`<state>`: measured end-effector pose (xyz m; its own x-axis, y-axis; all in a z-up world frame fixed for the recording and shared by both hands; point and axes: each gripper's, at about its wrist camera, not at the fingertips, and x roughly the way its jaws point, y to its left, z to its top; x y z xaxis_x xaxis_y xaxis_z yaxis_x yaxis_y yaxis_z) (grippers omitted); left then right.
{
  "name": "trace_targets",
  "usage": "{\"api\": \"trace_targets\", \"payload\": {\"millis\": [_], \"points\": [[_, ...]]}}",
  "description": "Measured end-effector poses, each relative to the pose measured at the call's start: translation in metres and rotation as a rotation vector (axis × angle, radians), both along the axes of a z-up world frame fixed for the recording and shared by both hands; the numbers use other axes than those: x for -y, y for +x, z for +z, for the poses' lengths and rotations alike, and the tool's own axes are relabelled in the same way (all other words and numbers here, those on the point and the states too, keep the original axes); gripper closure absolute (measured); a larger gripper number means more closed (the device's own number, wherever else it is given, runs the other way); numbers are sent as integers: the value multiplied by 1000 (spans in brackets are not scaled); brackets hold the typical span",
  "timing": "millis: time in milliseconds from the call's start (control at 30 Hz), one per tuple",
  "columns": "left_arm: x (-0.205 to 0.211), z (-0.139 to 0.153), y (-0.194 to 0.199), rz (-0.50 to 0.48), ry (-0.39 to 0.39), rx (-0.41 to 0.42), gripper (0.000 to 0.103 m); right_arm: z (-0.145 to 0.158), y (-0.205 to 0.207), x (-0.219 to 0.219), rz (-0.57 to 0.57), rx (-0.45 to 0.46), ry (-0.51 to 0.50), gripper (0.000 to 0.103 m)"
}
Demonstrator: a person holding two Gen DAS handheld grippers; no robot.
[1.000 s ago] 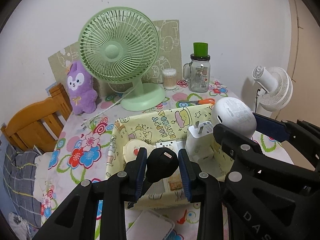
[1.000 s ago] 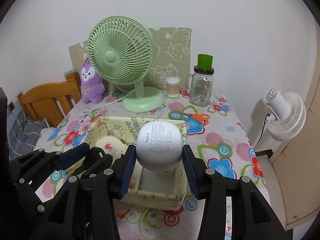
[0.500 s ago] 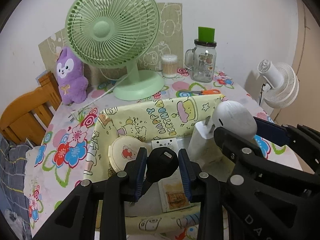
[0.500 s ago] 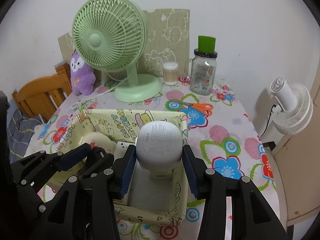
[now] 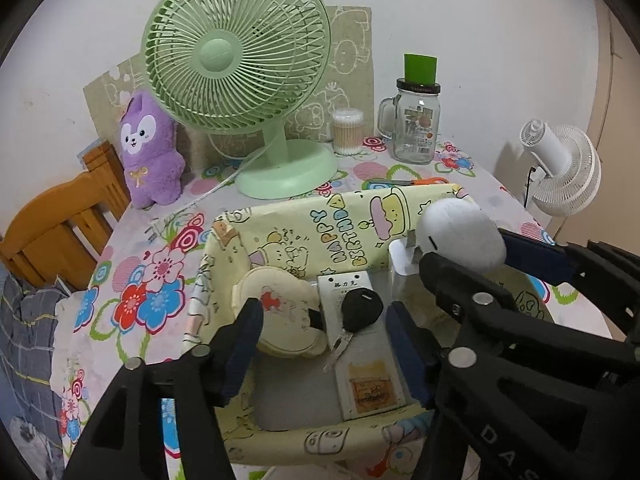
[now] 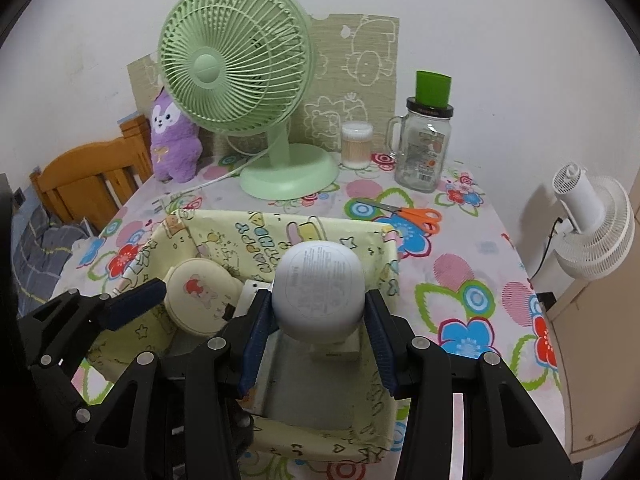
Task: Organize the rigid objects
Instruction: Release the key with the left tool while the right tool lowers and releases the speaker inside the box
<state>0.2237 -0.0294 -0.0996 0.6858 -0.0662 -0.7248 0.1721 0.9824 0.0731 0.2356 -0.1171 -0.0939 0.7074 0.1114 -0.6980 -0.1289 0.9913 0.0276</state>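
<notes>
Grippers both pitched down over my fabric bin [image 5: 304, 220]. Left hand-held gripper [image 5: 320, 324] jaws opening, one black key [image 5: 360, 314] lying loose between them in the bin. Right hand-held gripper [image 6: 318, 320] clamped on one white round device [image 6: 318, 294].

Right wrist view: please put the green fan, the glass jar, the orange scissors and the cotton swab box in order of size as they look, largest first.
1. green fan, clearly the largest.
2. glass jar.
3. orange scissors and cotton swab box: these look about alike, the scissors long and thin, the box compact, so I leave them unranked.
</notes>
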Motion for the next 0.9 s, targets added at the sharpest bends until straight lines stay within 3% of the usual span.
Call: {"api": "trace_targets", "payload": {"millis": [333,900], "points": [[-6,-2,-9,-14,11,-13,24,-7,-2,-9,49,-38,43,53],[-14,4,-22,-38,-4,1,21,-7,-6,-19,61,-66,89,52]]}}
